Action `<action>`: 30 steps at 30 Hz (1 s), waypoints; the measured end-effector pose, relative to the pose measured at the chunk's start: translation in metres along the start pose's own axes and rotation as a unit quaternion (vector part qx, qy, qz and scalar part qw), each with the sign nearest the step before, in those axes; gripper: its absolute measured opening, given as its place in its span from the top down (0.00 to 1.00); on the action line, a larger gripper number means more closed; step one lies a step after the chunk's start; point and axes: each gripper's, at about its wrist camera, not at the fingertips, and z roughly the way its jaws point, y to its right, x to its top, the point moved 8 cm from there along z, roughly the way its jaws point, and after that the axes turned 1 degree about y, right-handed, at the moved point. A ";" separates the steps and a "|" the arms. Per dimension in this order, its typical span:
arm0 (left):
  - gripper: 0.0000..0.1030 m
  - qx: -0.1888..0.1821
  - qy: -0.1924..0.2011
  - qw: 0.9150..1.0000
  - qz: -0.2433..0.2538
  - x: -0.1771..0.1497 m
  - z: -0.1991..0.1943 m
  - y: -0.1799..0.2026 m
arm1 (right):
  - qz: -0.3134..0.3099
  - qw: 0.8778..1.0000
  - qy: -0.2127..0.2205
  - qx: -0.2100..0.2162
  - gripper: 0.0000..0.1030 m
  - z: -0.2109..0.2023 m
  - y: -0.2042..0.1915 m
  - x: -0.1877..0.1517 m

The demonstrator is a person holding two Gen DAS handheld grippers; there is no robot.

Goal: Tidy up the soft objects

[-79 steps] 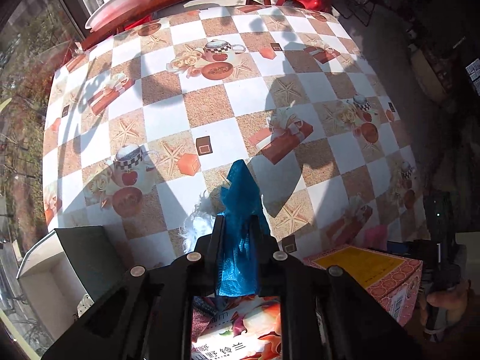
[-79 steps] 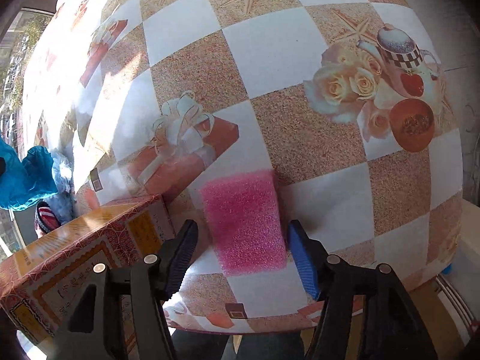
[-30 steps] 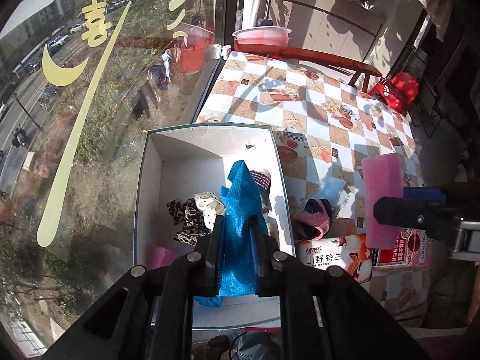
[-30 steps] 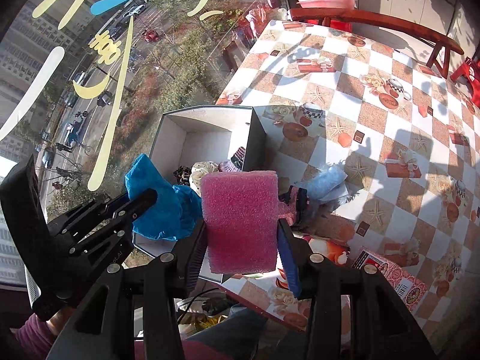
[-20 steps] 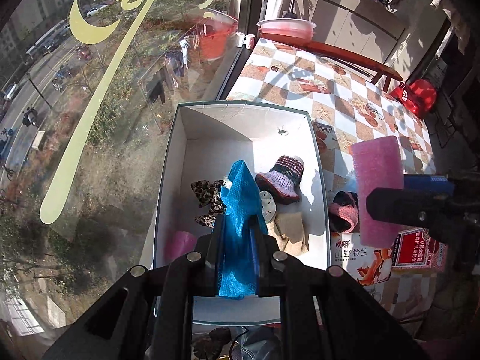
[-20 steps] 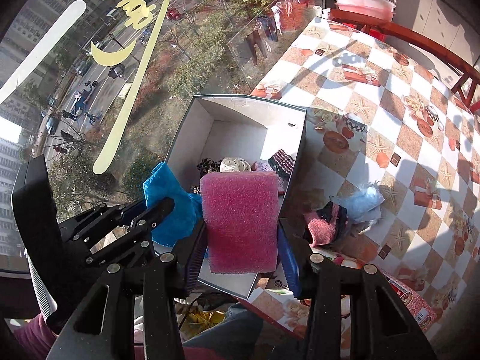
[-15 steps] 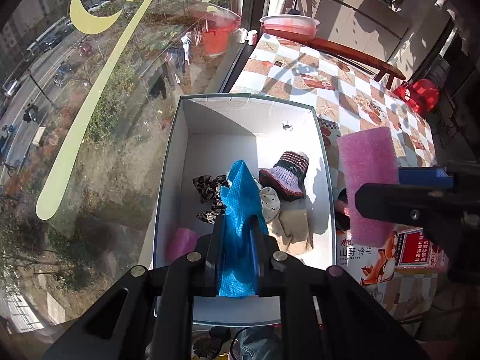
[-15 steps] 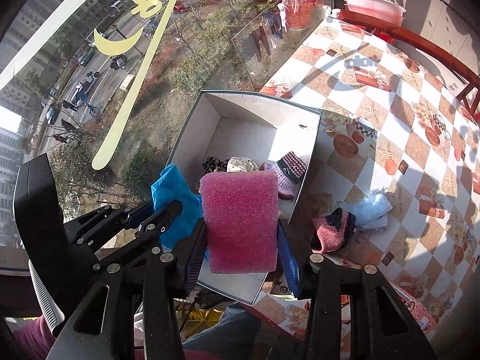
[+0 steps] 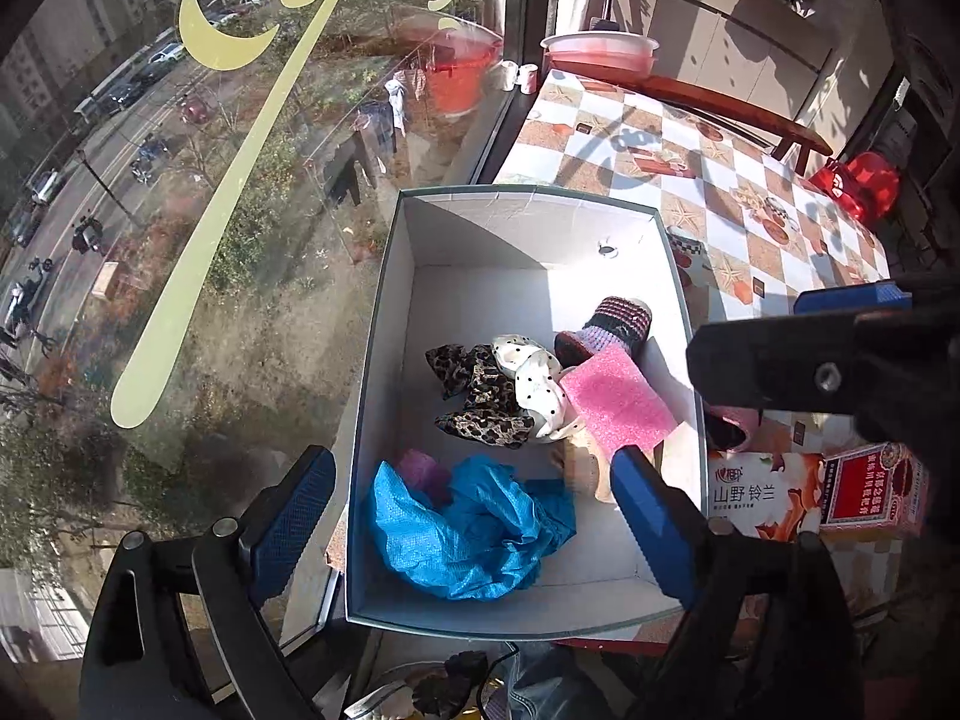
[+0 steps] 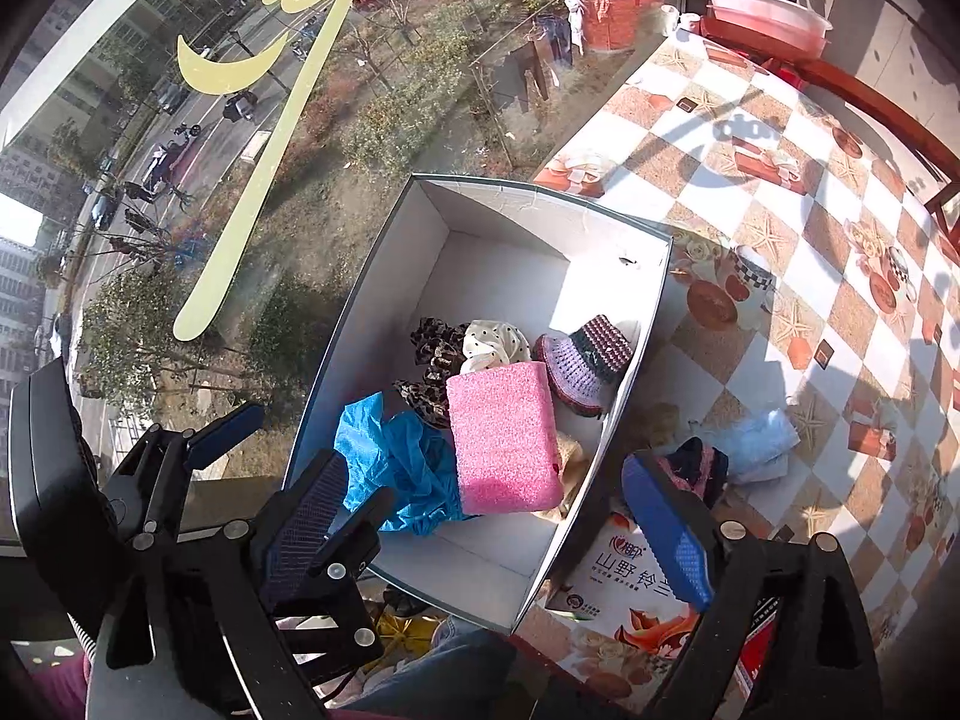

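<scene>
Starting at the far left of the left wrist view, the window glass (image 9: pixel 180 240) takes up the whole left half, with pale yellow decals stuck on it; I can make out a crescent shape and a long stroke, but can't read the character near the top. At the bottom, the left gripper (image 9: pixel 474 516) has its blue pads spread wide with nothing between them, hanging over the near end of the white box (image 9: pixel 384 324). Inside the box at lower centre is the crumpled blue plastic bag (image 9: pixel 468 534), lying loose with a bit of something purple just behind it. Moving right, mid-frame there's the leopard print fabric (image 9: pixel 480 396), touching the white polka dot piece (image 9: pixel 534 384), then the pink sponge (image 9: pixel 615 399) lying tilted on top of the pile, with the knit hat (image 9: pixel 612 324) just behind it. In the right wrist view the right gripper (image 10: pixel 486 534) is wide open too, nothing in it, sponge below it in the box. To the right of the box, lower right, a carton (image 9: pixel 756 498) printed with 山野铃兰 sits on the checkered tablecloth (image 9: pixel 720 192), next to a red carton whose text is too small to read.
</scene>
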 end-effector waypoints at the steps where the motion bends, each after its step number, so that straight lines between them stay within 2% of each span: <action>1: 0.08 0.029 -0.003 1.000 0.002 0.000 -0.002 -0.005 | 0.002 1.000 0.000 0.003 0.08 -0.001 0.001 -0.001; 2: 0.08 0.045 -0.006 0.999 0.002 0.000 -0.004 -0.009 | 0.001 1.000 0.001 0.004 0.06 -0.003 0.000 -0.001; 3: 0.08 0.045 -0.009 0.999 -0.001 0.000 -0.005 -0.011 | -0.003 1.000 0.003 0.004 0.01 -0.006 0.000 -0.002; 6: 0.08 0.000 -0.035 0.999 -0.016 -0.005 -0.005 -0.010 | -0.020 1.000 0.002 -0.013 0.00 -0.013 -0.004 -0.009; 9: 0.08 -0.013 -0.049 0.998 -0.022 -0.011 -0.008 -0.007 | -0.028 0.999 -0.005 -0.041 0.00 -0.015 -0.003 -0.016; 13: 0.08 -0.001 -0.058 0.998 -0.020 -0.017 -0.014 -0.007 | -0.011 0.999 -0.016 -0.050 0.00 -0.012 0.004 -0.022; 17: 0.08 -0.004 -0.069 0.997 -0.023 -0.022 -0.014 -0.007 | 0.000 0.998 -0.024 -0.051 0.00 -0.008 0.010 -0.024; 30: 0.08 0.000 -0.070 0.997 -0.024 -0.022 -0.015 -0.011 | -0.007 0.998 -0.027 -0.052 0.00 -0.006 0.005 -0.023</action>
